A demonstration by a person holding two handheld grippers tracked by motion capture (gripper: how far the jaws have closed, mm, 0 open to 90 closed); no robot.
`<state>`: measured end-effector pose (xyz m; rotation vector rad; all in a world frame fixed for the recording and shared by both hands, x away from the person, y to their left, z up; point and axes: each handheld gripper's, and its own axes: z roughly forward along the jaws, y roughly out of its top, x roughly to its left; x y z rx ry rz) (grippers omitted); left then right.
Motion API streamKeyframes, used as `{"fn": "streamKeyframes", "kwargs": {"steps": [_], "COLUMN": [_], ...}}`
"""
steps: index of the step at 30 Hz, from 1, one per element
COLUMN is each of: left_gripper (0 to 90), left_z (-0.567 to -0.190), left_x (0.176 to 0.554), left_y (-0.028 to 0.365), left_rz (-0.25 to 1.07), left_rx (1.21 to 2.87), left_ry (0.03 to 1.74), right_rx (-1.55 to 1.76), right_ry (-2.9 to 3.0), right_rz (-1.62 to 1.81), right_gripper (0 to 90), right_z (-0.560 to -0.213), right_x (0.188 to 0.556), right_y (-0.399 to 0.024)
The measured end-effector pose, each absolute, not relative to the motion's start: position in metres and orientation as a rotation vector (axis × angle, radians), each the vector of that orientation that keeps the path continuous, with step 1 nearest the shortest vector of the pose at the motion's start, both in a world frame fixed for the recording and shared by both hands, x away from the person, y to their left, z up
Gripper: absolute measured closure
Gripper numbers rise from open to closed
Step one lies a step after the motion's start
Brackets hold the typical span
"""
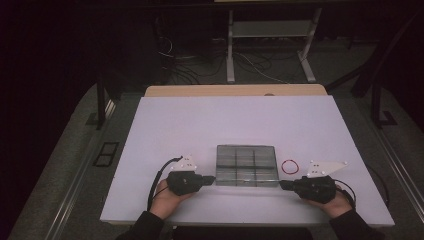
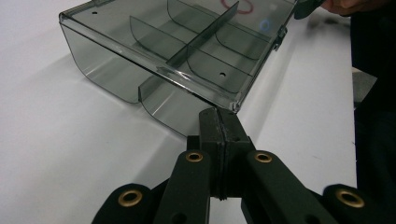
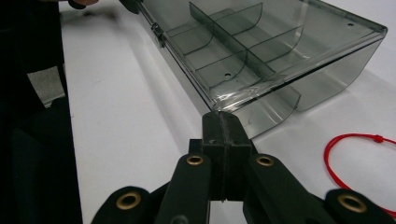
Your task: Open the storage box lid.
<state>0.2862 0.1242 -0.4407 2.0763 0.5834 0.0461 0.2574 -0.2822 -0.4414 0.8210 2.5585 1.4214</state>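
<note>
Jaws pressed flat together on both grippers, nothing between them. Left gripper (image 1: pixel 212 178) tip sits at the near left corner of the clear box (image 1: pixel 246 165); right gripper (image 1: pixel 281 184) tip sits at the near right corner; contact can't be told in either gripper view. Count: 1 box, smoky transparent plastic, divided into 6 compartments in 2 rows of 3, lid shut over them; 1 red string loop (image 1: pixel 290 166) lying flat just right of the box, apart from it. Box lies flat, slightly longer side running left to right, near edge parallel to the near edge of the white table (image 1: pixel 200 125). Box sits near the front, centred. Bare surface stretches wide behind and to both sides.
</note>
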Motion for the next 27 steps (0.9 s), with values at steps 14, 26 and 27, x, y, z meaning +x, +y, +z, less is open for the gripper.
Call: {"fn": "streamKeyframes", "kwargs": {"steps": [14, 26, 27], "left_gripper": [89.7, 89.9, 89.9], "left_z": [-0.4398, -0.4349, -0.4348], "left_x": [0.2889, 0.291, 0.2913], "left_y": [0.1235, 0.1207, 0.1208], "left_rz": [0.052, 0.049, 0.048], "left_rx": [2.073, 2.038, 2.038], "left_ry": [0.591, 0.602, 0.6], "right_rx": [0.846, 0.854, 0.847], "right_ry": [2.541, 2.515, 2.509], "right_rz": [1.414, 1.445, 1.443], "right_gripper": [89.2, 89.3, 89.3], "right_z": [-0.4424, -0.4368, -0.4364], "right_x": [0.2633, 0.2645, 0.2652], "right_y": [-0.2824, -0.279, -0.2783]}}
